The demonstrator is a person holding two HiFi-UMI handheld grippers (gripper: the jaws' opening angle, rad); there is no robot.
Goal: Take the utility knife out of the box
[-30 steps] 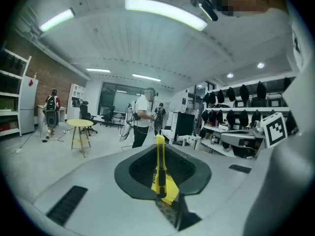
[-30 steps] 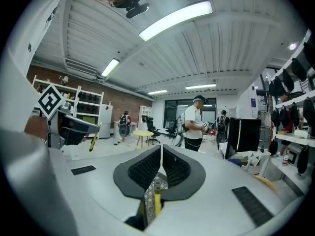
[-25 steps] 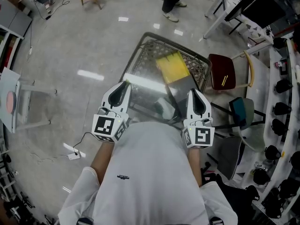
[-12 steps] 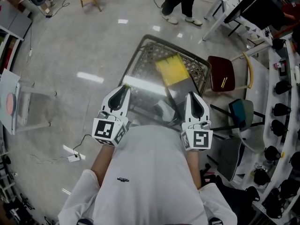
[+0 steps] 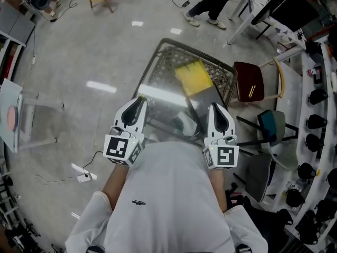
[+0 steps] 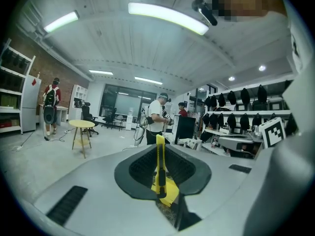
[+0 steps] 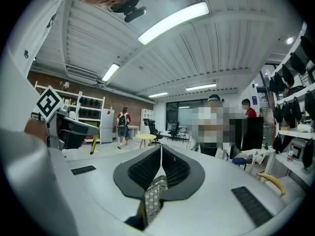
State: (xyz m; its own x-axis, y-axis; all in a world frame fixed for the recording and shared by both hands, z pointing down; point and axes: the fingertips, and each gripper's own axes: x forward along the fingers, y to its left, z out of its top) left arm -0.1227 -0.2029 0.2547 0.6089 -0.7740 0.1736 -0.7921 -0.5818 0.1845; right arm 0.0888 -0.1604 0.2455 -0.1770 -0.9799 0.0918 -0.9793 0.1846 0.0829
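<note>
A yellow utility knife (image 6: 159, 167) stands upright between the jaws of my left gripper (image 6: 160, 157), which is shut on it. In the head view only its tip shows at the left gripper (image 5: 139, 99), over the near left edge of the wire-mesh box (image 5: 181, 42). A yellow sheet (image 5: 194, 77) lies in that box. My right gripper (image 5: 217, 106) hovers over the box's near right side, and its jaws (image 7: 161, 157) meet with nothing between them. From the right gripper view the left gripper (image 7: 69, 130) holds the knife (image 7: 93, 144) at the left.
A dark red chair (image 5: 249, 80) and a teal-seated chair (image 5: 271, 123) stand right of the box. A white stand (image 5: 22, 115) is at the far left, and a cable with a plug (image 5: 82, 176) lies on the floor. A person's legs (image 5: 210, 7) show at the top.
Both grippers keep their places and the knife stays held. The person at the top of the head view has walked to the right.
</note>
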